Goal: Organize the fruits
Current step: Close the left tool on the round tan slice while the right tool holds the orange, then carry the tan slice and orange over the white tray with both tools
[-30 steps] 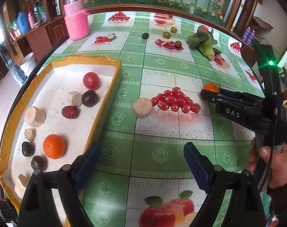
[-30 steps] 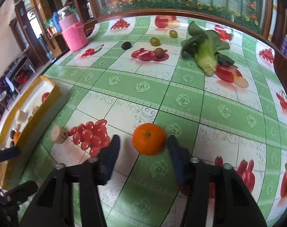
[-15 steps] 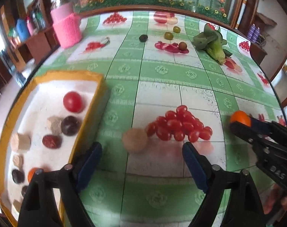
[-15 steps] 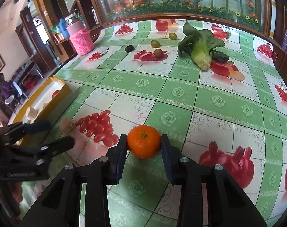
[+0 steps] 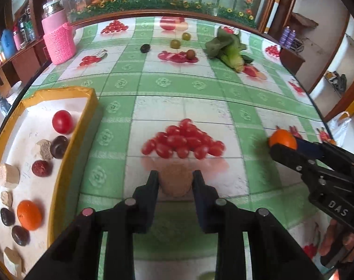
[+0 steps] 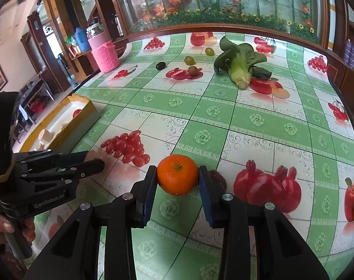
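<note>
While both tools hold fruit, the tray's side decides the coming move.
Tray (image 5: 88,107): far left on the worktop (image 5: 200,93), with fruit inside; the left tool is much nearer.
Left tool (image 5: 175,182): pinching a tan ball (image 5: 174,182) just below the printed tomatoes.
Right tool (image 6: 178,179): clamped on an orange (image 6: 177,173), well right of the tray.
Surface: glossy cloth; loose round fruit would likely roll.
Room: more fruit (image 6: 189,60) and a cabbage (image 6: 240,67) lie far back.
</note>
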{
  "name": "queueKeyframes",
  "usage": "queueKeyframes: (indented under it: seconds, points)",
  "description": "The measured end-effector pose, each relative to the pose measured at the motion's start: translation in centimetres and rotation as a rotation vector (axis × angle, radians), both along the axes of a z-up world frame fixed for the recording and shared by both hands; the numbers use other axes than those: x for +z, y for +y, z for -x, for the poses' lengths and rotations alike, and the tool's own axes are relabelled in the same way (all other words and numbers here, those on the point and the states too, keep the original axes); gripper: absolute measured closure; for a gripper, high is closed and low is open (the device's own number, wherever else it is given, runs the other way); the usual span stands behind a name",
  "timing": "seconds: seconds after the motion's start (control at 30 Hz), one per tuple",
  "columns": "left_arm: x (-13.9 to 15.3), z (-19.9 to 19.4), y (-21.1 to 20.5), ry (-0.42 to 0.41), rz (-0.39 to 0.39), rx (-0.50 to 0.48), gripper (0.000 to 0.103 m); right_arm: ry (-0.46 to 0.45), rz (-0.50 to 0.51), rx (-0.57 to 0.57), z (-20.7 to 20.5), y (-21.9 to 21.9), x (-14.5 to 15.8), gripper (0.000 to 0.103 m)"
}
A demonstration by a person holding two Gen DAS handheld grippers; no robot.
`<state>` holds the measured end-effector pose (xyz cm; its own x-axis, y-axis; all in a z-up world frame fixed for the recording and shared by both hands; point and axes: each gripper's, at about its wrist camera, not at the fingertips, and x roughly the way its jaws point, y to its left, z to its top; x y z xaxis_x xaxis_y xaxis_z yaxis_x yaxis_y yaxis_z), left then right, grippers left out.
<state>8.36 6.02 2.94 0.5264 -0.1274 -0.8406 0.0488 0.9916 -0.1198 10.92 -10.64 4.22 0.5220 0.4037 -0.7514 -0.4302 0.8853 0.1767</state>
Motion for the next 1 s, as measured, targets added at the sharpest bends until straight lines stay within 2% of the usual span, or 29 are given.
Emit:
queueKeyframes:
  seconds: [0.1,0.23,0.53,0.77,1.0]
  points:
    - [1.1,1.6,-0.7,-0.015,0.034,-0.029,0.071,0.000,0.003,-0.008,1.6,-0.5,0.4,0.069]
    - [2.4,3.5,-1.4,-0.039,0.041,-0.055,0.071,0.009,0.037,-0.012,3.6,-1.0,0.1,0.069]
    - [3.7,6.7,0.7,-0.060,0.072,-0.024,0.071,0.038,0.056,-0.030,7.1,-0.9,-0.1,0.069]
    - [4.8,8.3,4.4,-0.092,0.087,0.037,0.071,0.014,0.045,-0.001,7.7,2.3,1.3,0.069]
    - [5.6,9.5,9.4,-0.121,0.084,0.115,0.071,0.001,0.027,0.083,7.5,8.0,2.8,0.069]
